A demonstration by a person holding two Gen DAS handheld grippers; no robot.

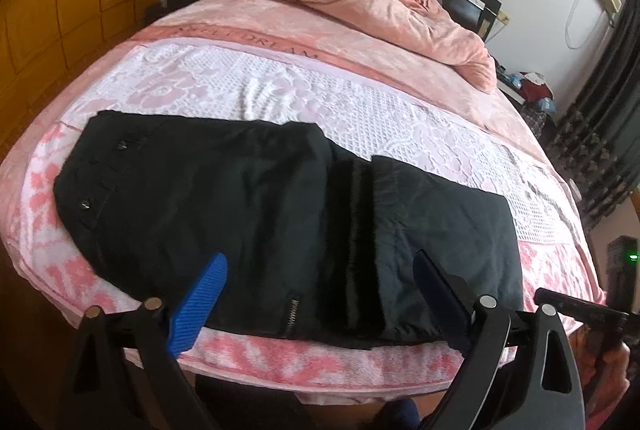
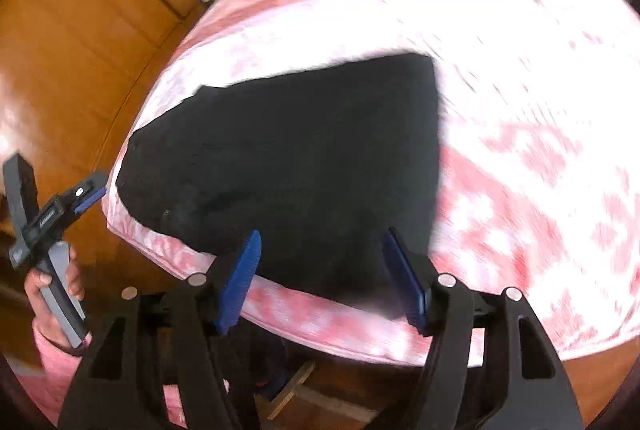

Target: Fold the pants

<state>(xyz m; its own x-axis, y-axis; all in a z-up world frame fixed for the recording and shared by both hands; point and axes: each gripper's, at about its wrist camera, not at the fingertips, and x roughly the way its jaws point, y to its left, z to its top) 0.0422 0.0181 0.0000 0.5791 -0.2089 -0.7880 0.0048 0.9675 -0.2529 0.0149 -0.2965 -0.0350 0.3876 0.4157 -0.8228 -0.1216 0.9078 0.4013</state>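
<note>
Pink bed (image 1: 280, 97), black pants (image 1: 256, 205) folded mid-frame. Left gripper (image 1: 320, 290), right gripper (image 2: 320, 270) wide, empty. We pinch near edge, fold flat.

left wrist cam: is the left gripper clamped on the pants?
No: the left gripper stands open above the black pants, its blue fingers wide apart and pinching no cloth.

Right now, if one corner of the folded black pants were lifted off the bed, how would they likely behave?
The black pants would probably droop and unfold: they lie limp, in soft overlapping layers. They look light for their size, barely denting the bedspread. The matte fabric seems unlikely to slip from ribbed pads.
</note>
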